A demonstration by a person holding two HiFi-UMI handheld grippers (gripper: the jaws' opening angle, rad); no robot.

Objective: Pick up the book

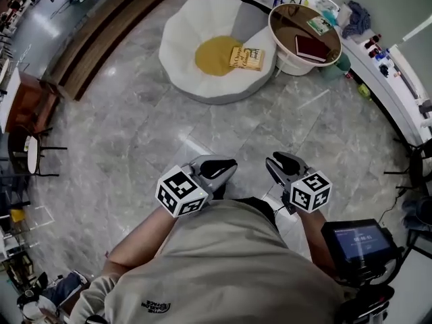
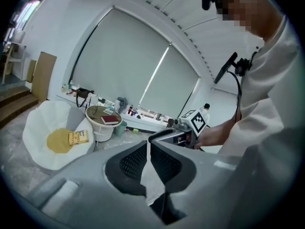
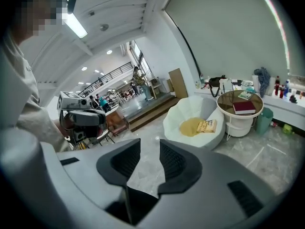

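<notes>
Two grippers sit close in front of the person's torso, both over the grey marble floor (image 1: pixel 135 133). The left gripper (image 2: pixel 148 146) has its jaws pressed together with nothing in them. The right gripper (image 3: pixel 150 151) has its jaws spread, also empty. Well beyond them, a yellow book (image 1: pixel 246 58) lies in a white petal-shaped chair (image 1: pixel 182 39), partly on its yellow cushion (image 1: pixel 214 55). Just beside the chair, a red book (image 1: pixel 310 48) rests on a round table (image 1: pixel 283 19).
</notes>
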